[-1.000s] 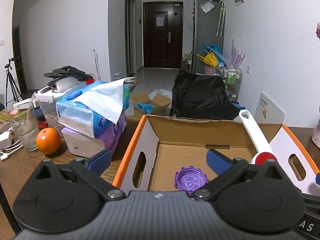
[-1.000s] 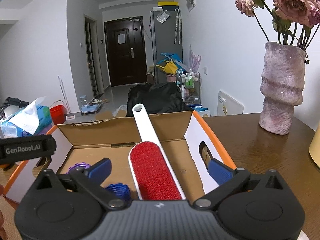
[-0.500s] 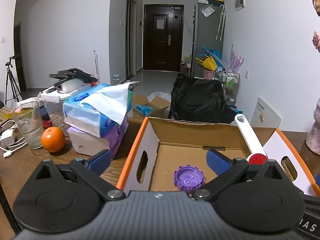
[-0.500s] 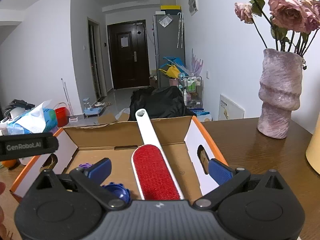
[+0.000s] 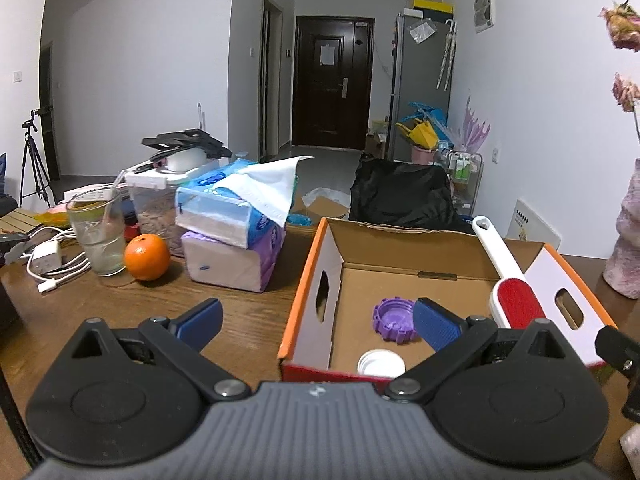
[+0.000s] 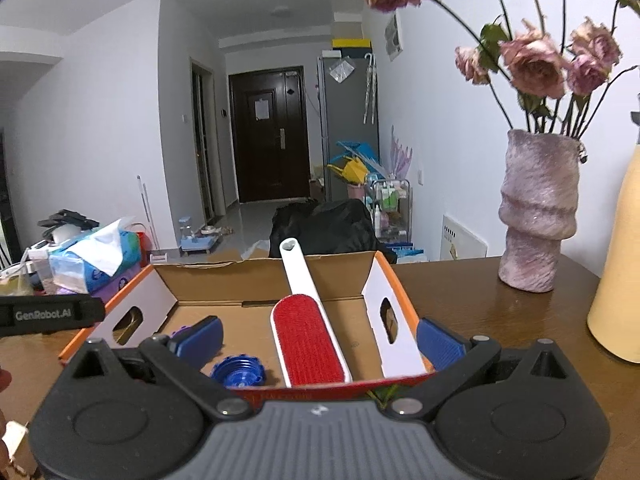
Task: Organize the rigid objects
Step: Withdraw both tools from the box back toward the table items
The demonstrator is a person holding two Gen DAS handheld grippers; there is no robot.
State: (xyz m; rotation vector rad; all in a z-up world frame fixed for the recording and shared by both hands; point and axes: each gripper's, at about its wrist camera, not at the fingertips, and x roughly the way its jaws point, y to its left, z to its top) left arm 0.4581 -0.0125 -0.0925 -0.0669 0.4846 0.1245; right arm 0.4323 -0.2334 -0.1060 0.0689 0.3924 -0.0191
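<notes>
The room was evenly lit by cool indoor light; a ceiling lamp [image 6: 281,11] was seen. Walls were bowed by fisheye distortion, corners were vignetted black, and slight softness was noted.

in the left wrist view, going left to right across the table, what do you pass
charger → glass → orange → tissue packs → box → purple cap → lint brush → vase

Before you on the tabletop [image 5: 248,320] sits the box [image 5: 308,304], holding three caps and the brush [image 6: 306,320]; tissue packs [image 5: 236,240] lie left, the vase [image 6: 538,216] right.
</notes>
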